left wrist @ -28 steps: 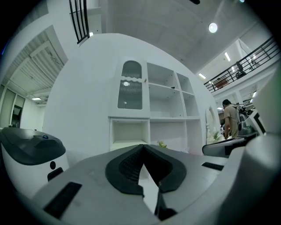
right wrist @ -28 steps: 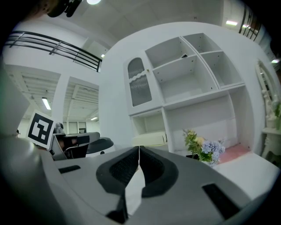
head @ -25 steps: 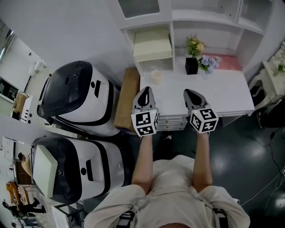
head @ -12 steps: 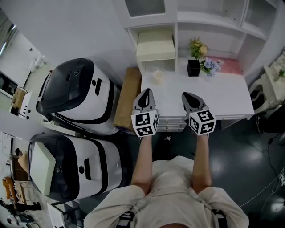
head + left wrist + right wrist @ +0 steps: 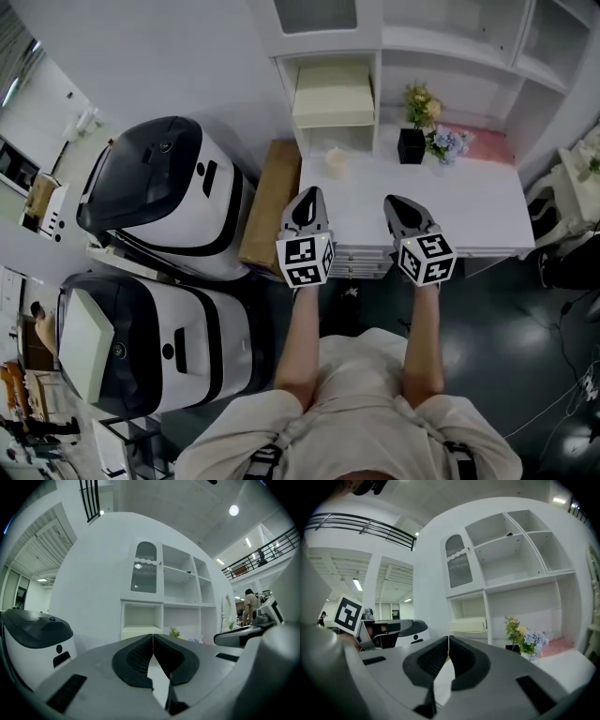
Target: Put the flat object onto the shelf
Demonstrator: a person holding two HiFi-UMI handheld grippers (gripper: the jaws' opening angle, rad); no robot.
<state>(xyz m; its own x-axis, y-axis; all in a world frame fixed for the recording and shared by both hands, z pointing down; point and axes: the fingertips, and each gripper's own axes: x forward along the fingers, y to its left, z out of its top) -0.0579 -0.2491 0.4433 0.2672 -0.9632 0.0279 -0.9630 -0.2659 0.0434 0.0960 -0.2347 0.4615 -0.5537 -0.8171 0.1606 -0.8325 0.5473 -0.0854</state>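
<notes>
Jaws of the left gripper (image 5: 307, 193) and right gripper (image 5: 395, 200) are pressed together, empty, at mid-frame. A flat cream box (image 5: 333, 95) lies in the shelf cubby (image 5: 330, 55), upper centre. A similar slab (image 5: 82, 343) tops the lower-left machine (image 5: 192, 349).

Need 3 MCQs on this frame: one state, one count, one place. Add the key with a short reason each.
1. The left gripper and right gripper are:
A) both shut, empty
B) both open
C) each shut on a box

2. How many black-and-white rounded machines stand left of the white desk?
A) one
B) two
C) three

3. Where is the black square vase?
A) on a machine
B) on the desk top
C) in the left gripper

Key:
1 A: in each gripper view the jaws meet with nothing between them.
2 B: the head view shows two, one nearer the person than the other.
3 B: it stands at the back of the desk top.
</notes>
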